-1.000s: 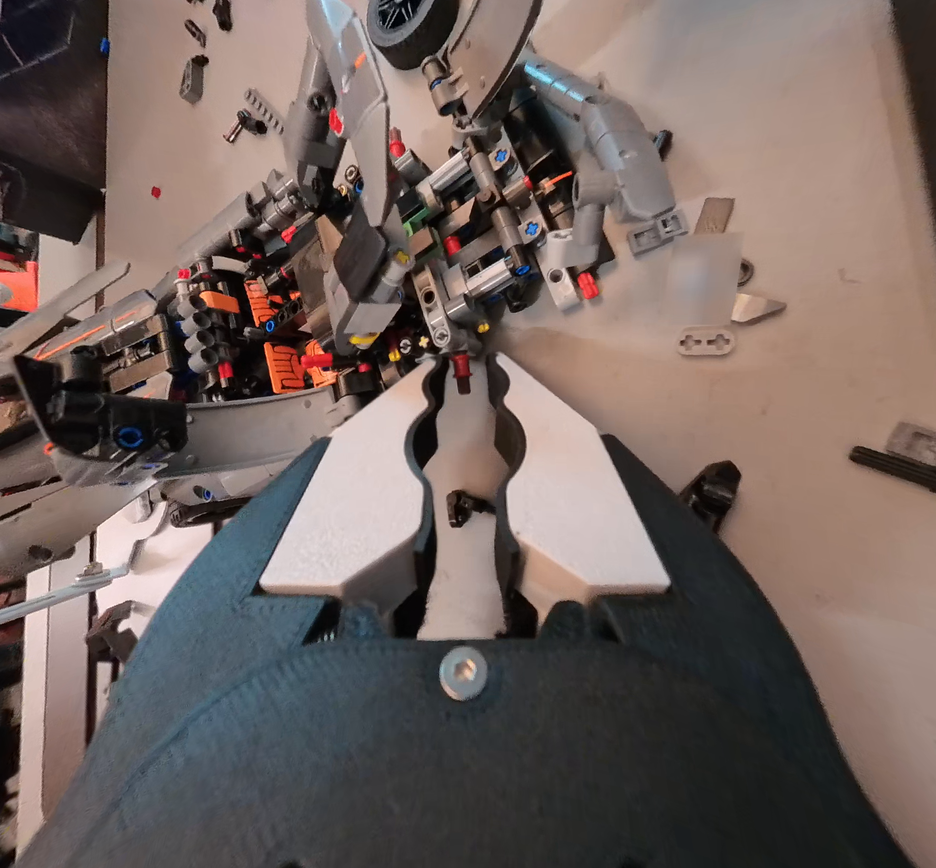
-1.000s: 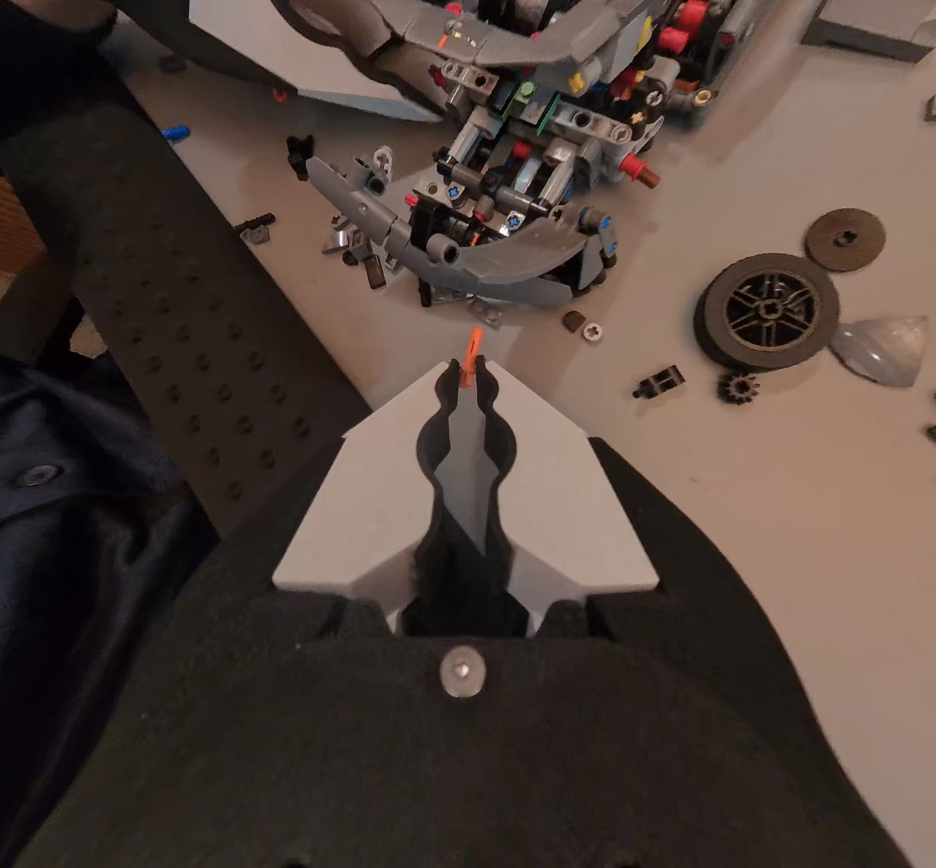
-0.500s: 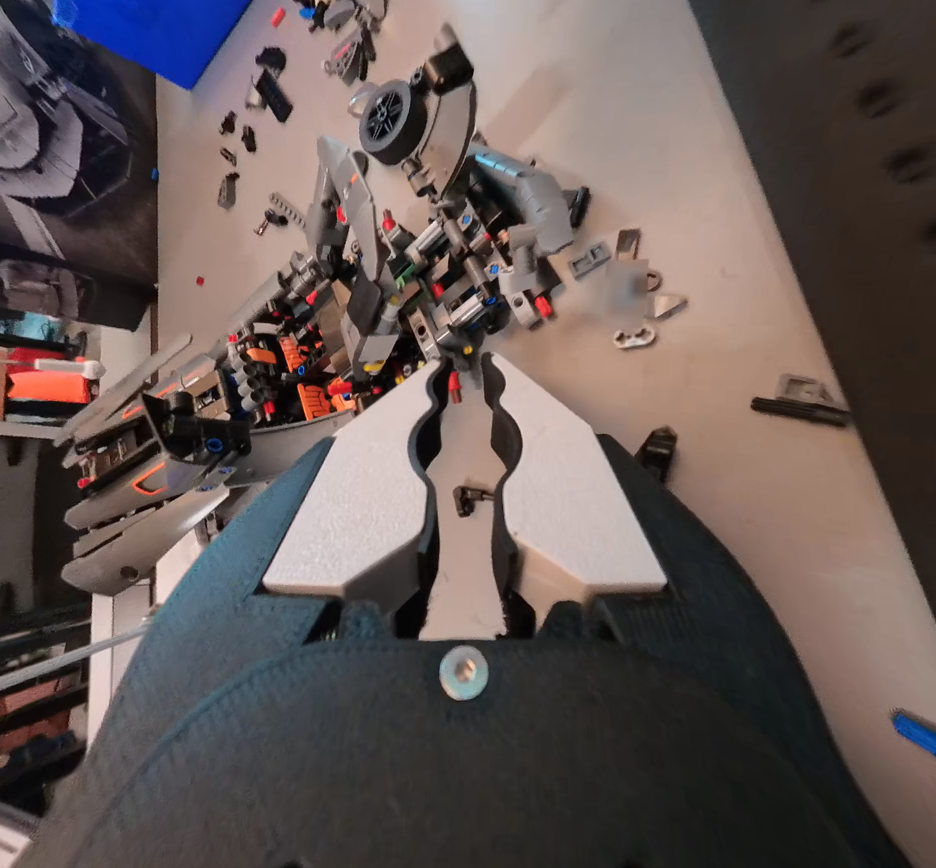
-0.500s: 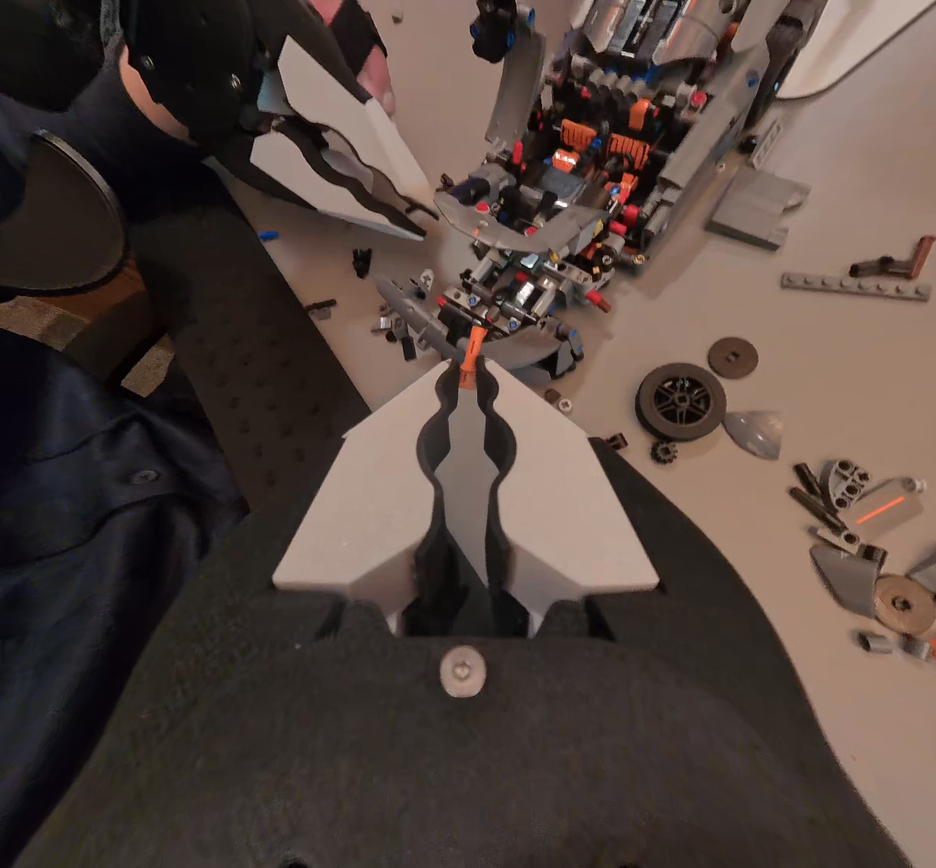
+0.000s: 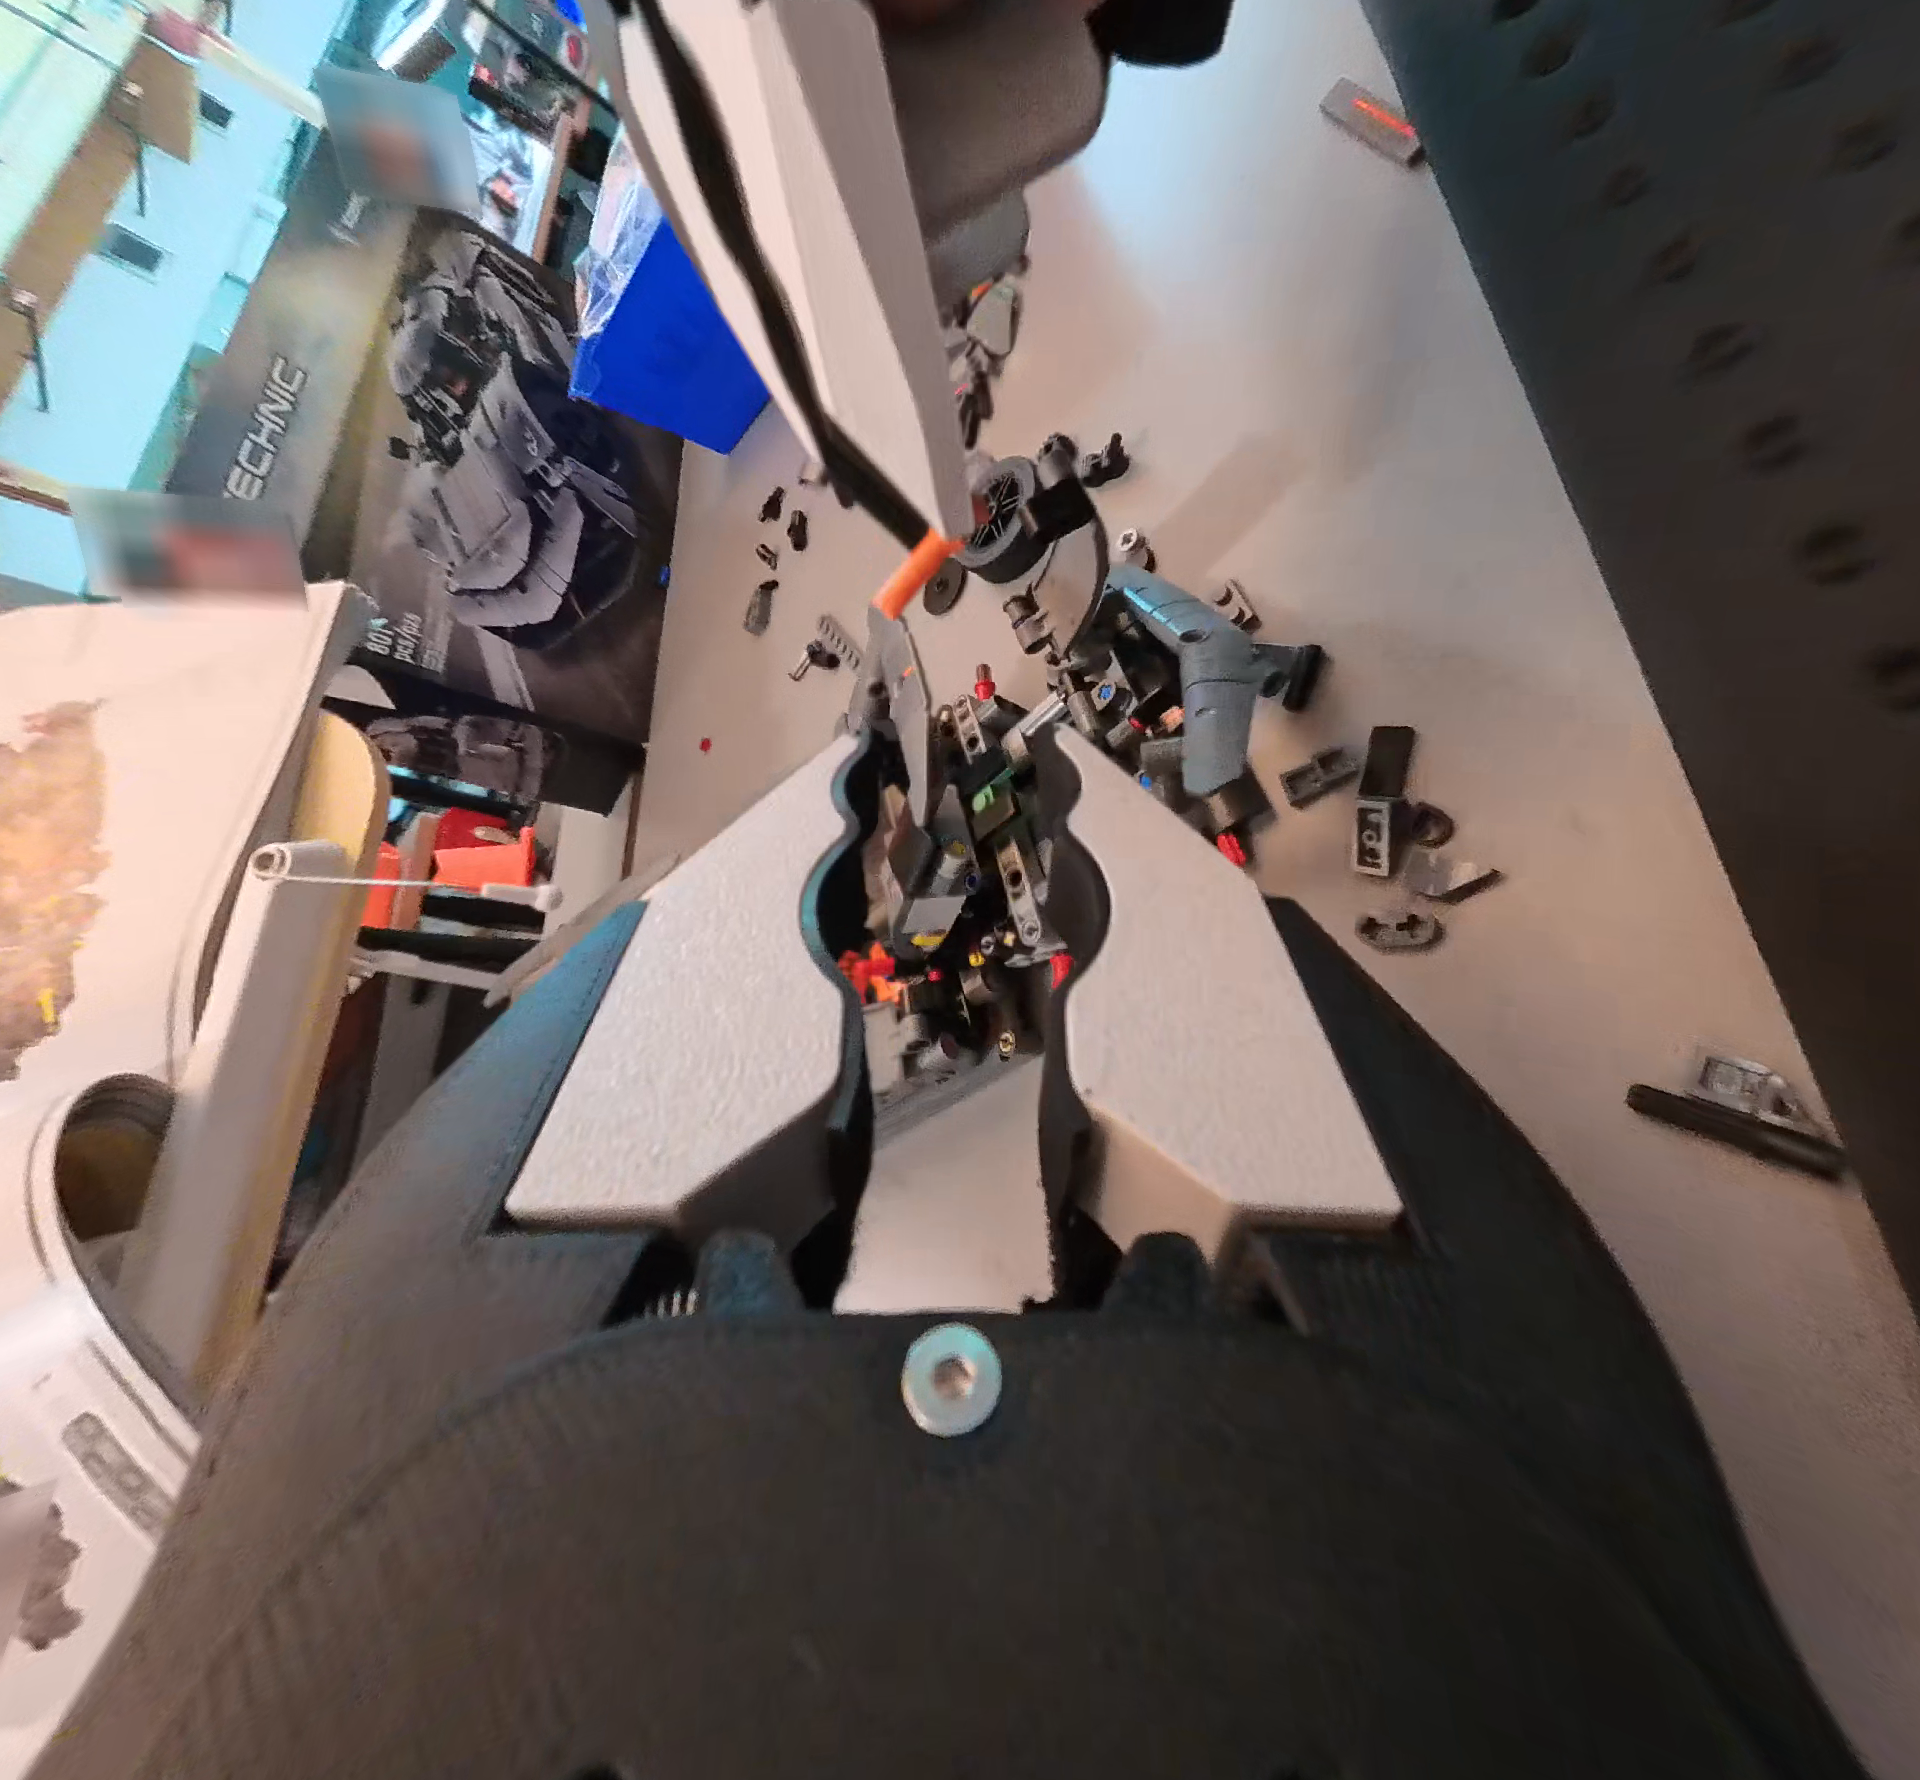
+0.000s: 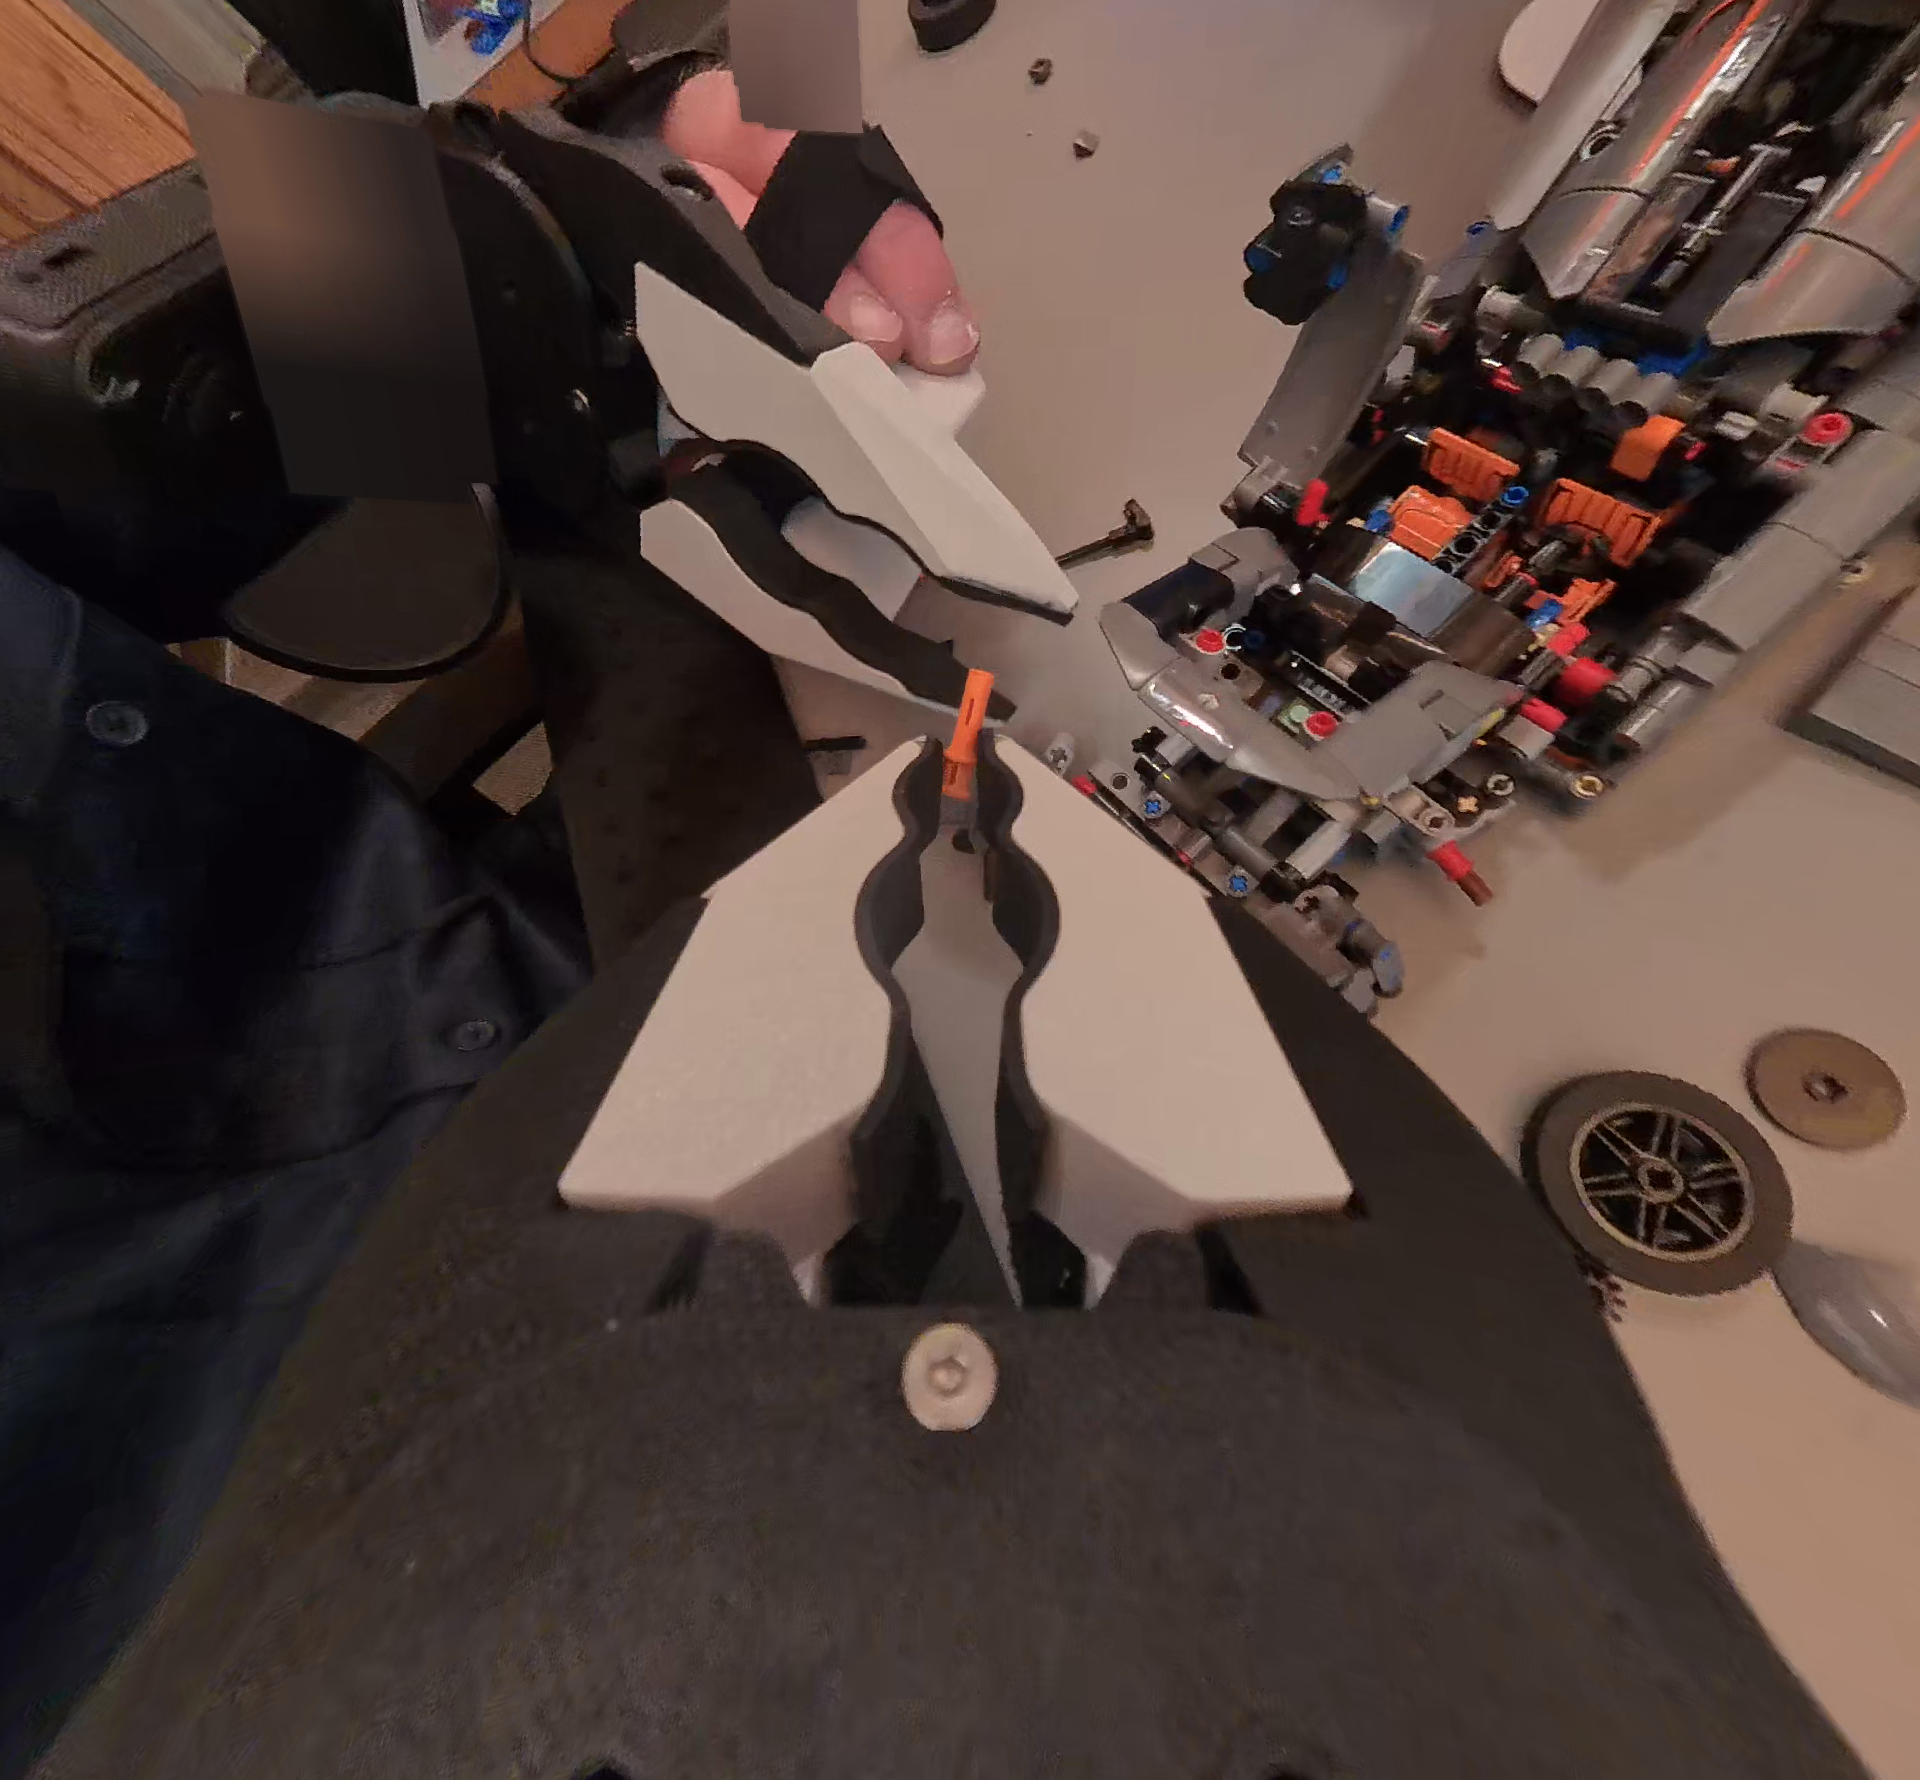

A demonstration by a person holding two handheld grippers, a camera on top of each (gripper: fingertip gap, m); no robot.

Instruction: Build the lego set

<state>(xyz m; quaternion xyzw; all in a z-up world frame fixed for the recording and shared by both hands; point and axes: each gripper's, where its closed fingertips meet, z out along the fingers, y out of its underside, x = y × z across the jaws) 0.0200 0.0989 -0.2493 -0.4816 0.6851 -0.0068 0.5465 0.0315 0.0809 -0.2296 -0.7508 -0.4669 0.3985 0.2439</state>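
The grey, black and orange lego car (image 6: 1455,587) lies on the pale table, and it also shows between my left fingers in the left wrist view (image 5: 966,857). My right gripper (image 6: 961,754) is shut on a short orange pin (image 6: 966,728) that sticks out past its tips. My left gripper (image 5: 961,743) is open and empty, held above the car. In the right wrist view the left gripper (image 6: 1023,650) hangs just beyond the orange pin, jaws apart. In the left wrist view the right gripper (image 5: 940,525) comes down from above with the orange pin (image 5: 912,579).
A loose wheel (image 6: 1657,1180) and a grey disc (image 6: 1823,1086) lie at the right. Small loose parts (image 5: 1382,805) are scattered near the car's front. The set's box (image 5: 468,442) and a blue bin (image 5: 675,348) stand at the table's far side. A dark perforated surface (image 5: 1662,276) borders the table. My left and right fingertips are right by each other. The loose wheel (image 6: 1657,1180) is about 15 cm from both grippers' fingertips.
My left gripper has opened, and the small red pin it held is no longer between its tips. Both grippers have risen from the table and come close together.
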